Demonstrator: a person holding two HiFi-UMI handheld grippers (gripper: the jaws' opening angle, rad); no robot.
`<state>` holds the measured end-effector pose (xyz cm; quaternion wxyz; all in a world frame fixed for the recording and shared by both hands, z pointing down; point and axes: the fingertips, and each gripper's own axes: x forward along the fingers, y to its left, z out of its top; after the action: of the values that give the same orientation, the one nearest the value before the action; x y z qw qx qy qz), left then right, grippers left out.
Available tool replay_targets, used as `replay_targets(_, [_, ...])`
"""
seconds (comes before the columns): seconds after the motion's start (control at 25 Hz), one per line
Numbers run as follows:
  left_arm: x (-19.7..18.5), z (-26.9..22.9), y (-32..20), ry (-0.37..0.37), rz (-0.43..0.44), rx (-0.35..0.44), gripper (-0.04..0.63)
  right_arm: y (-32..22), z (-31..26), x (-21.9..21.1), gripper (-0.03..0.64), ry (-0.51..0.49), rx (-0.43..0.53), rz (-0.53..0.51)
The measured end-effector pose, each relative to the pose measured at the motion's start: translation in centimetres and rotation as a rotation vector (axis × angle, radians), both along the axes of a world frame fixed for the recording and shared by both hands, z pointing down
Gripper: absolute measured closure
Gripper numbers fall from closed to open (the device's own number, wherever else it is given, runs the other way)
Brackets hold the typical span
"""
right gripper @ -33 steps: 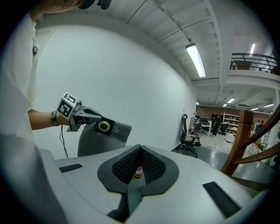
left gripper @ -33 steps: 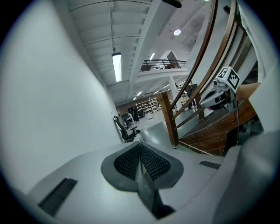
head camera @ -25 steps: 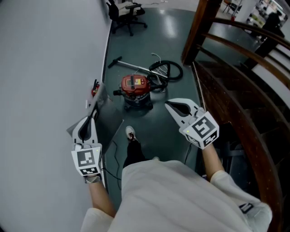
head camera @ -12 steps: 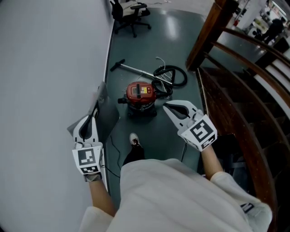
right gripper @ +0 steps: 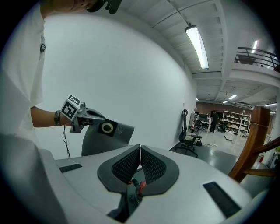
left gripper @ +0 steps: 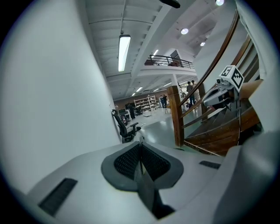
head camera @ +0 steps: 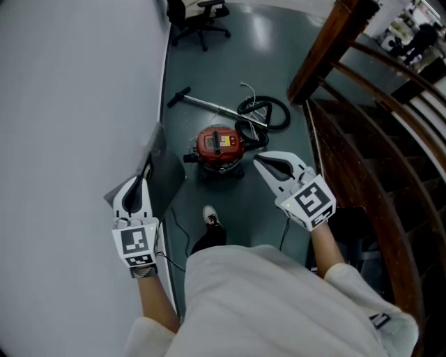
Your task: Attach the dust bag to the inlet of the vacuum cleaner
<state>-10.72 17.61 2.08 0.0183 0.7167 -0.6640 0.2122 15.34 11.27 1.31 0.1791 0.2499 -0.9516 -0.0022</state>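
Glossy dark-green floor [head camera: 244,202] runs between a white wall [head camera: 70,104] and a brown wooden staircase [head camera: 362,153], with a black office chair [head camera: 198,14] at the far end. Strip lights and shelving show beyond in the gripper views. On the floor stands the red vacuum cleaner [head camera: 219,145], the yellow-and-white label [head camera: 224,141] on its lid too small to read. Its black hose [head camera: 263,111] lies coiled behind it beside the wand [head camera: 202,103]. The left gripper [head camera: 145,169] is clamped on the grey dust bag [head camera: 166,164] — its black collar [right gripper: 107,127] carries a white ring — held near the wall, well apart from the vacuum cleaner. The right gripper [head camera: 260,162] has its jaws together, empty.
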Motion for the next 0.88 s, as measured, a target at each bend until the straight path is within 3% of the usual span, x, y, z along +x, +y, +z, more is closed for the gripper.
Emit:
replay_targets(0.52, [-4.1, 4.2, -5.9, 0.042, 0.033, -0.038, 0.578, -5.2, 2.3, -3.9, 0.587, -0.007, -0.055, 0.08])
replay_targets(0.88, [-6.7, 6.9, -9.1, 0.081, -0.007, -0.032, 0.578, -8.3, 5.2, -6.0, 0.586, 0.011, -0.09, 0.097])
